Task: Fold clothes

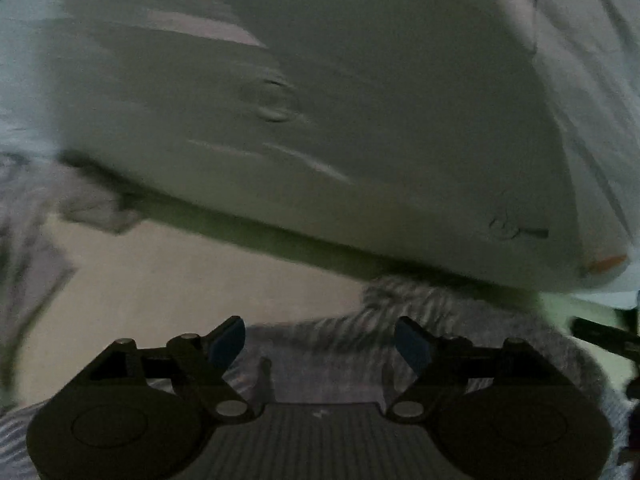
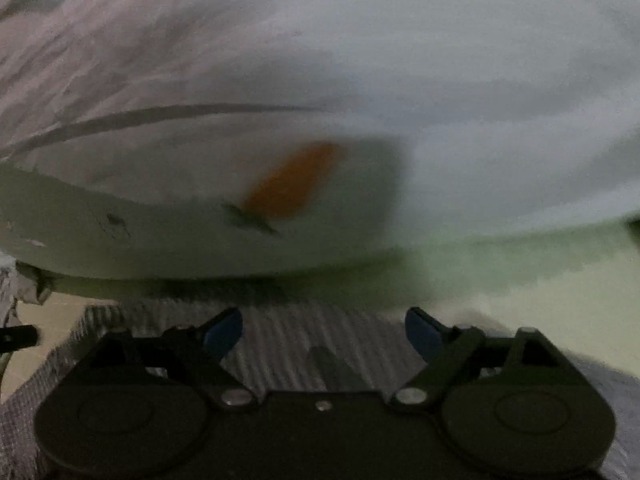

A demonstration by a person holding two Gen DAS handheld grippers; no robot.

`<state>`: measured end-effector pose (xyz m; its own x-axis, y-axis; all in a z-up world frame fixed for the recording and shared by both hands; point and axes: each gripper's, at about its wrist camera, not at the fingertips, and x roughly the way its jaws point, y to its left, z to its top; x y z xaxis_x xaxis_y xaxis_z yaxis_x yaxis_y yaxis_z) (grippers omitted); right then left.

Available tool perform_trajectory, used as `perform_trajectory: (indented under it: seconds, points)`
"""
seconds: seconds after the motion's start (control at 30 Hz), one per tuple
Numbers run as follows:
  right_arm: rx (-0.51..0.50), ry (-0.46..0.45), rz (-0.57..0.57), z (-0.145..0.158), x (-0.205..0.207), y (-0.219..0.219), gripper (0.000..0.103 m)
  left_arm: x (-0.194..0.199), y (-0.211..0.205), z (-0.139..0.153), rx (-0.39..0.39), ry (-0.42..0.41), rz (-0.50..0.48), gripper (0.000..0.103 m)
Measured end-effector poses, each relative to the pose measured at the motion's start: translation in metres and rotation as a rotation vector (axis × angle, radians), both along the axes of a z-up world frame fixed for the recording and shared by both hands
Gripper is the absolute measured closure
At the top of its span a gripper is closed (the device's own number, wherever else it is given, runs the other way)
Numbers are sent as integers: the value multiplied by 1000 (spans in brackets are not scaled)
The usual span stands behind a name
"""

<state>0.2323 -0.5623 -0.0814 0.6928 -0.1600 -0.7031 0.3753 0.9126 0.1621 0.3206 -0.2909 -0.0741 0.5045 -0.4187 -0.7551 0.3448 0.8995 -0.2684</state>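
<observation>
Dim, greenish light in both wrist views; motion blur smears the striped garment [image 1: 400,320] and the orange mark [image 2: 292,180]. Dark shadow pools beneath the pale mattress [image 1: 360,120]. Fisheye curvature bends the frame edges, with black vignetting at the upper corners.

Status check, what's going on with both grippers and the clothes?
Left gripper open, empty. Right gripper open, empty. Striped garment under both. Big white bundle close ahead.
</observation>
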Motion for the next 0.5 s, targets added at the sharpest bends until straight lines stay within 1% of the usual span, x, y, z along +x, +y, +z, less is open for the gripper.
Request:
perform_trajectory:
  seconds: [0.07, 0.13, 0.17, 0.2, 0.23, 0.27, 0.3, 0.33, 0.37, 0.4, 0.43, 0.47, 0.5]
  points:
    - [18, 15, 44, -11, 28, 1, 14, 17, -17, -12, -34, 48, -32, 20]
    - [48, 46, 83, -24, 48, 0, 14, 29, -30, -26, -49, 102, -48, 21]
    - [67, 64, 99, -31, 56, -1, 18, 34, -35, -33, -58, 128, -57, 22]
    - [92, 86, 111, -37, 61, -2, 28, 38, -39, -40, -79, 164, -75, 23]
    - [116, 108, 124, -43, 66, -3, 34, 43, -43, -48, -108, 209, -100, 25]
    - [129, 122, 135, -47, 68, -3, 50, 46, -46, -54, -133, 238, -118, 35]
    - [124, 126, 146, -49, 68, -2, 61, 49, -50, -59, -138, 250, -133, 51]
    - [119, 129, 156, -50, 68, -1, 67, 51, -55, -63, -135, 257, -149, 60]
    - [111, 121, 159, -49, 67, -1, 93, 53, -60, -65, -127, 259, -162, 81]
    - [98, 97, 151, -45, 66, -3, 103, 55, -65, -66, -122, 249, -169, 86]
    - [85, 72, 142, -41, 65, -5, 103, 57, -69, -67, -119, 235, -174, 88]
    - [72, 47, 133, -37, 64, -7, 103, 58, -72, -65, -118, 216, -175, 93]
    - [59, 23, 125, -33, 63, -8, 103, 60, -74, -62, -123, 190, -166, 95]
